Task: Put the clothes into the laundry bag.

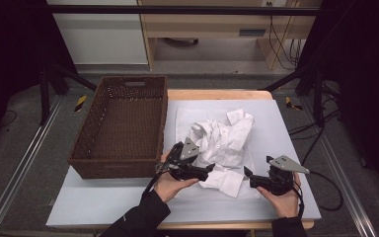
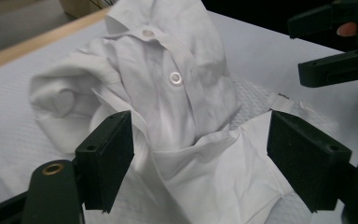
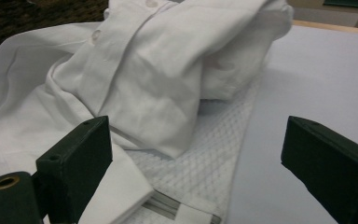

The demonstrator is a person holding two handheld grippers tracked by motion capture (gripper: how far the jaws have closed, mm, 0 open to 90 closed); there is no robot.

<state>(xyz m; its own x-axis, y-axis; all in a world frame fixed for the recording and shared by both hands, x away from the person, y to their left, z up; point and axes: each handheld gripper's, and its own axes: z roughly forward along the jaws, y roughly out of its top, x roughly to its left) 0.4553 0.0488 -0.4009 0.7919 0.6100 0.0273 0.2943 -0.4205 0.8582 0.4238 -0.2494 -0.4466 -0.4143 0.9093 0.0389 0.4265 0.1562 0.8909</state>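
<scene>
A crumpled white button-up shirt [image 1: 222, 140] lies in a heap on the light grey table cover [image 1: 286, 148]. My left gripper [image 1: 209, 170] sits at the shirt's near left edge, jaws open. In the left gripper view the shirt [image 2: 168, 84] spreads between and beyond the open jaws of my left gripper [image 2: 205, 163], whose pads do not press on it. My right gripper [image 1: 249, 175] is at the shirt's near right corner, open. In the right gripper view the shirt [image 3: 158, 70] lies ahead of my right gripper [image 3: 200, 168], with a folded edge beside the left jaw.
A dark brown wicker basket [image 1: 118, 168] stands on the table's left half, with nothing in it. A thin white textured cloth [image 3: 214, 158] lies under the shirt. The right gripper [image 2: 324, 44] shows at the upper right of the left gripper view. Bare cover lies right of the shirt.
</scene>
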